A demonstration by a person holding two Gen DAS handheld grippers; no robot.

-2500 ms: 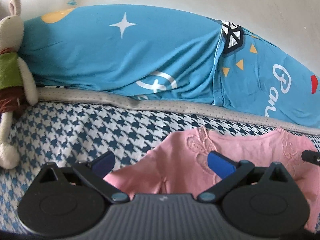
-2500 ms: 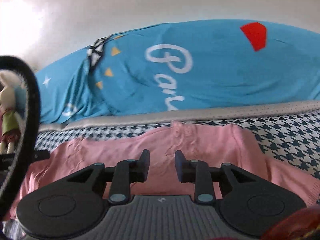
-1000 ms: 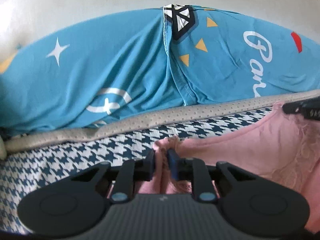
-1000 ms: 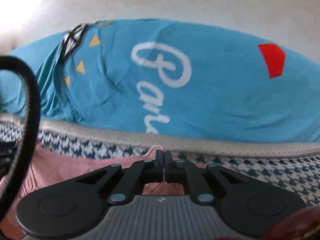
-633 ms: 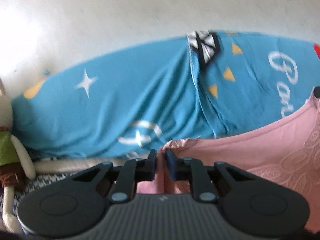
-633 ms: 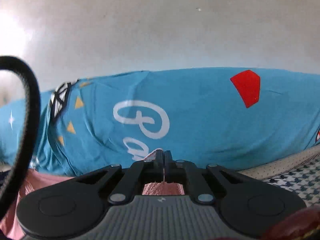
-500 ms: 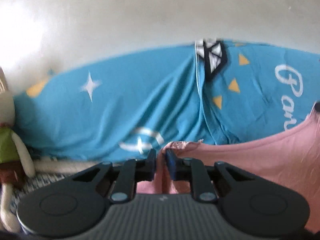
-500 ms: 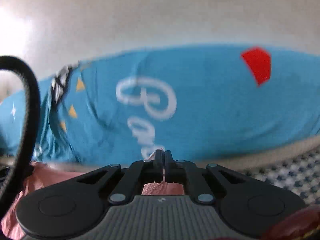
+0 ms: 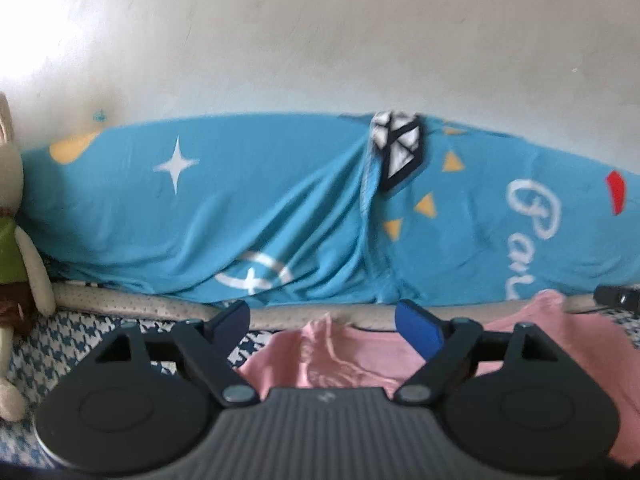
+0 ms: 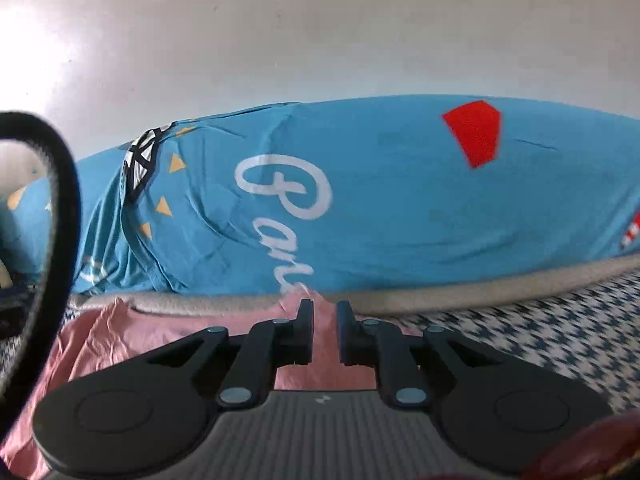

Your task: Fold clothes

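Half a second ago both grippers pinched the pink top. Now the left gripper gapes, fingers opening clear of it; the right gripper is parting, cloth between. The top lies rumpled on the bed, near the blue pillow.

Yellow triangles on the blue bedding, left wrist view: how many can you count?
3 yellow triangles on the blue bedding, all right of the black-and-white diamond: top, middle, lowest. Folds may hide more.
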